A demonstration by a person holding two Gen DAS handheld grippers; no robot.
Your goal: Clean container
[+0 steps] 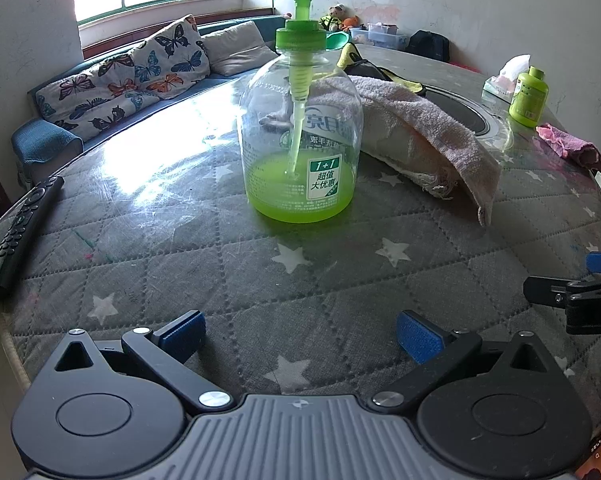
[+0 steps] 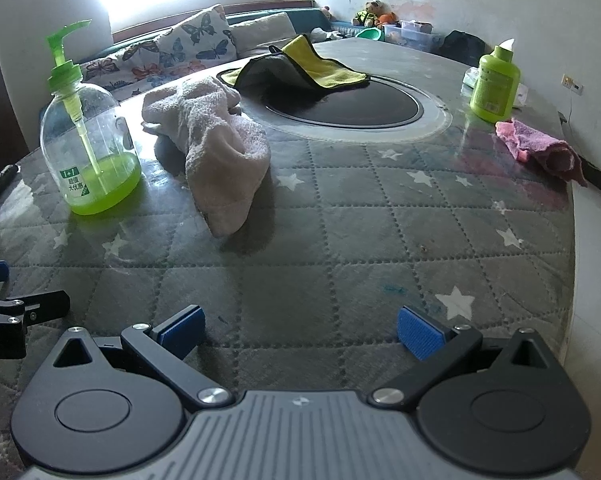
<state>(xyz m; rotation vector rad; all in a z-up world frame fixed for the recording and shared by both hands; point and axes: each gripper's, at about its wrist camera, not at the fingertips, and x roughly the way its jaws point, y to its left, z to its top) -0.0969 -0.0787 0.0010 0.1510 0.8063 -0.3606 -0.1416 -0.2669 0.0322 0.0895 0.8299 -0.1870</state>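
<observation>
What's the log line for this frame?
left tongs open, empty | right tongs open, empty | pump bottle upright, untouched | beige towel beside it

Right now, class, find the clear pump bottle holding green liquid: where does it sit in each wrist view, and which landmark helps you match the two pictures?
Left wrist view: the pump bottle stands upright at centre, straight ahead of the open left gripper.
Right wrist view: the pump bottle stands at far left, well aside of the open right gripper.
Shared landmark: the beige towel lying just right of it.
</observation>
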